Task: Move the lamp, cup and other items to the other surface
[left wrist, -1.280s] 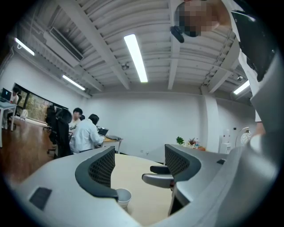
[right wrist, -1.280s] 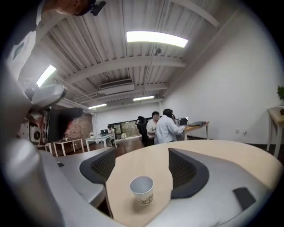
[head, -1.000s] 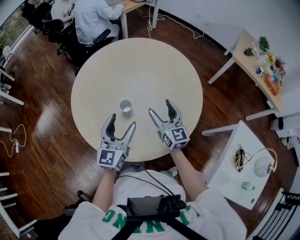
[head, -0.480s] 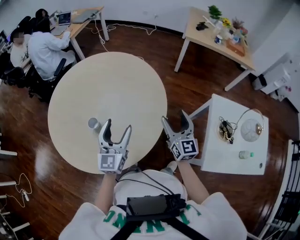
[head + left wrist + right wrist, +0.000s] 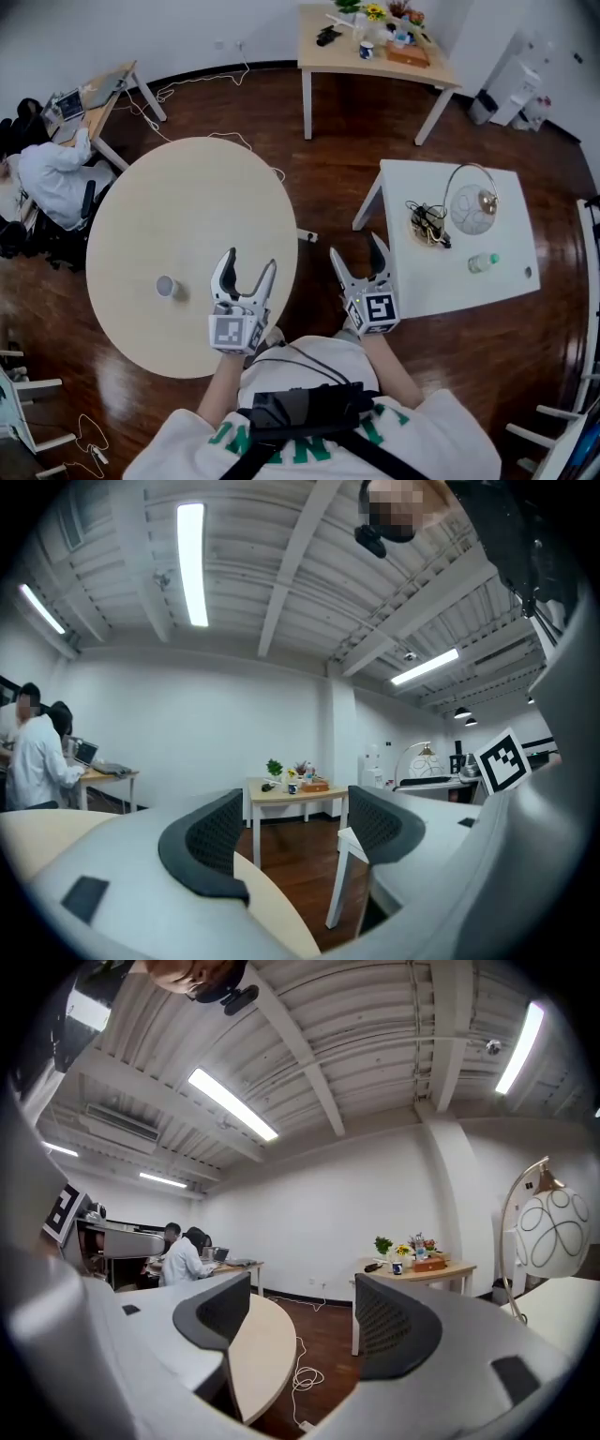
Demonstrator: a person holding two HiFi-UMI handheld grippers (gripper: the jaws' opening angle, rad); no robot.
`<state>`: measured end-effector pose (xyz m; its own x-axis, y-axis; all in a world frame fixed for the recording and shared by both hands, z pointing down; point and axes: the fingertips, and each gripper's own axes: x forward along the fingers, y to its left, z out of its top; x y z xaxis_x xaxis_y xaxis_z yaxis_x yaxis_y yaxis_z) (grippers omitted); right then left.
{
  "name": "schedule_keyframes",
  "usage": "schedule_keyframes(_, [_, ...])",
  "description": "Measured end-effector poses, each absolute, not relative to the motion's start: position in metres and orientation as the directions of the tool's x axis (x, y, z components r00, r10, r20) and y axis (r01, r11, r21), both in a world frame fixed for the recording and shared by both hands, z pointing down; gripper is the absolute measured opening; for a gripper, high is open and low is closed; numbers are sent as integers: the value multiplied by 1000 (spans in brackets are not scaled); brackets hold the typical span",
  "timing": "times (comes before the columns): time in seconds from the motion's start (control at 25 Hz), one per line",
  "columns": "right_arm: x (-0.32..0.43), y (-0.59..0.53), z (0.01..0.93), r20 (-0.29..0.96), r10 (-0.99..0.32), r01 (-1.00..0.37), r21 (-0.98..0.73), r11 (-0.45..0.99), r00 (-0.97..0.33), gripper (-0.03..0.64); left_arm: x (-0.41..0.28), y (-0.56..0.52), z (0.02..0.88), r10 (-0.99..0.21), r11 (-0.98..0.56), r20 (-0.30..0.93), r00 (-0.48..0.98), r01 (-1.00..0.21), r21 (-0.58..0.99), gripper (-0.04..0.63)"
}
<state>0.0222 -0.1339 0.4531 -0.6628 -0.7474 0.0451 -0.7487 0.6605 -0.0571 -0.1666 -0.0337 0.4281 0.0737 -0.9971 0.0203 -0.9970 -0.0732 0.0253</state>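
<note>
White-globed, gold-arched lamp [image 5: 469,210] looks fragile and top-heavy, so grip its stem low; your left claw [image 5: 249,261] and right claw [image 5: 356,247] both gape empty.

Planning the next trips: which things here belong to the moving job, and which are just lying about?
Job: lamp and small bottle on white table; cup on round table.
Lying about: far wooden desk with plants; seated person.

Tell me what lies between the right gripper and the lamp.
Head view: only wooden floor and bare white table top separate the lamp from the right gripper, whose empty jaws have just been closing slightly.
</note>
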Motion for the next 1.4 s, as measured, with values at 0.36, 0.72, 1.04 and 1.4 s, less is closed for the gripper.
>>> schedule_keyframes(0.36, [94,-144,479,55,-816,-817,-103,568,-575,353,-93,-78,453,-960,-273,58,274,-962,28,336])
schedule_keyframes(0.72, [245,-160,525,154,-928,-940,-101,326,-338,350,28,-126,472,-865,-494,76,496,-868,48,334])
schedule_keyframes(1.04, [332,-210,619,317,-912,-964,-135,229,-261,347,108,-146,489,-797,-584,135,589,-808,74,334])
schedule_keyframes(1.4, [347,-267,679,389,-880,-961,-138,238,-274,314,111,-149,514,-804,-558,209,557,-828,62,334])
